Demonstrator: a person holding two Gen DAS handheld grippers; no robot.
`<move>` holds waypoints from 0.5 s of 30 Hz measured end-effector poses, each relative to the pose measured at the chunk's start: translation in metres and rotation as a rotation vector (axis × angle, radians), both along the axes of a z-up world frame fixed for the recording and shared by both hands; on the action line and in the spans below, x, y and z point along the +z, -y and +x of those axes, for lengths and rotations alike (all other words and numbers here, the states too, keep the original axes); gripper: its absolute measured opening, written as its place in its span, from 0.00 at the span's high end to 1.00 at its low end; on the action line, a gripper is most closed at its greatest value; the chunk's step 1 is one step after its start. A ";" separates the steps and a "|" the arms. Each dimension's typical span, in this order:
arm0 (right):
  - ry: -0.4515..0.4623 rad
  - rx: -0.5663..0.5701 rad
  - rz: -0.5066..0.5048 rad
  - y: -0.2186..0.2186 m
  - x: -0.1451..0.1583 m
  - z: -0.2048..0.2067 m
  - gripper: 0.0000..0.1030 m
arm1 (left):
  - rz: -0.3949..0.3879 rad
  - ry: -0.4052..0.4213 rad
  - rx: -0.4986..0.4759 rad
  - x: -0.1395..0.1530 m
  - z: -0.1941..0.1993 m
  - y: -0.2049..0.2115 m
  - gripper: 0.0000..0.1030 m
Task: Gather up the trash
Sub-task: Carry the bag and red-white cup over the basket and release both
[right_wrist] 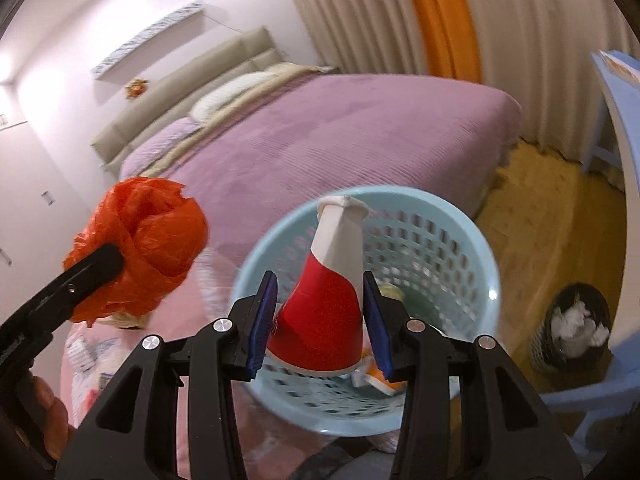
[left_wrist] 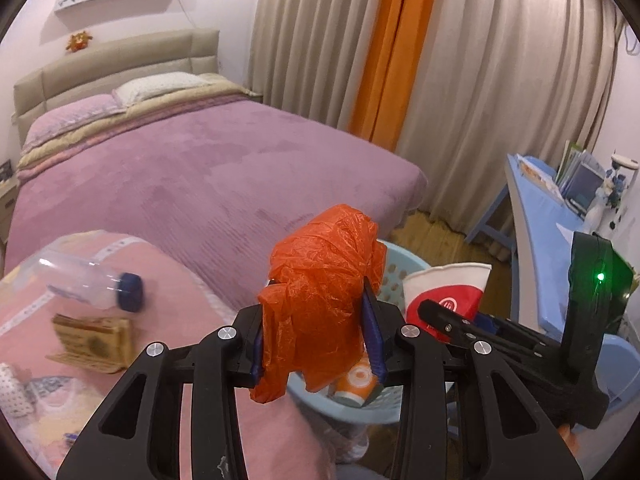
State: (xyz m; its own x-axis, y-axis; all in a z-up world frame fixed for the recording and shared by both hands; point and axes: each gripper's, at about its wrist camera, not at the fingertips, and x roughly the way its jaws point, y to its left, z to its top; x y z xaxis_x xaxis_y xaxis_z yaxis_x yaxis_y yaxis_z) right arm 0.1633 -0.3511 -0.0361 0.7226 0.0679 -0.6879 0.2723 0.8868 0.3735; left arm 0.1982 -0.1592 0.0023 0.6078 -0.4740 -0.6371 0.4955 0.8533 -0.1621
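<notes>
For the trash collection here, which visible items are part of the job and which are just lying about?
Part of the job:
- orange plastic bag, held in the left gripper
- red and white paper cup, held in the right gripper
- light blue perforated basket
- clear plastic bottle and cardboard packet, uncollected, apparently trash

Lying about:
- purple bed
- blue desk
- black bin

basket [right_wrist: 472, 240] mouth: open above | left: bed [right_wrist: 320, 128] | right: chair [right_wrist: 600, 392]
</notes>
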 end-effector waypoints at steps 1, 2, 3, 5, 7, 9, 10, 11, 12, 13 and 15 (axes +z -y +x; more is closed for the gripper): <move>-0.014 -0.010 0.006 0.006 -0.006 0.001 0.61 | 0.003 -0.007 -0.002 -0.004 0.002 0.005 0.64; -0.022 -0.018 0.007 0.009 -0.009 0.001 0.61 | 0.002 -0.014 -0.005 -0.008 0.004 0.008 0.63; -0.026 -0.023 0.006 0.012 -0.012 0.002 0.61 | 0.001 -0.019 -0.007 -0.009 0.006 0.010 0.62; -0.034 -0.034 -0.004 0.016 -0.015 0.003 0.61 | -0.005 -0.018 -0.007 -0.013 0.008 0.014 0.55; -0.042 -0.038 -0.014 0.017 -0.019 0.001 0.61 | -0.010 -0.009 0.002 -0.015 0.007 0.017 0.39; -0.049 -0.036 -0.017 0.018 -0.022 0.003 0.59 | -0.023 -0.010 0.003 -0.016 0.005 0.013 0.36; -0.052 -0.038 -0.018 0.019 -0.024 0.003 0.56 | -0.026 -0.015 0.004 -0.016 0.004 0.014 0.36; -0.052 -0.042 -0.019 0.020 -0.025 0.002 0.51 | -0.030 -0.018 0.005 -0.017 0.004 0.012 0.36; -0.051 -0.046 -0.019 0.021 -0.025 0.001 0.49 | -0.035 -0.019 0.007 -0.017 0.002 0.009 0.35; -0.046 -0.046 -0.018 0.020 -0.025 -0.001 0.48 | -0.040 -0.018 0.009 -0.017 0.001 0.005 0.35; -0.043 -0.045 -0.016 0.020 -0.025 -0.003 0.48 | -0.050 -0.015 0.015 -0.016 -0.003 -0.002 0.35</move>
State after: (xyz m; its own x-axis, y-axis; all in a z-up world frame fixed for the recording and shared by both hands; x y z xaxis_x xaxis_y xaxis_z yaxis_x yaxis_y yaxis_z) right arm 0.1607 -0.3710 -0.0608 0.6945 0.0245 -0.7191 0.3274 0.8792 0.3462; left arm 0.1956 -0.1576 -0.0138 0.6055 -0.4969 -0.6217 0.4802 0.8510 -0.2125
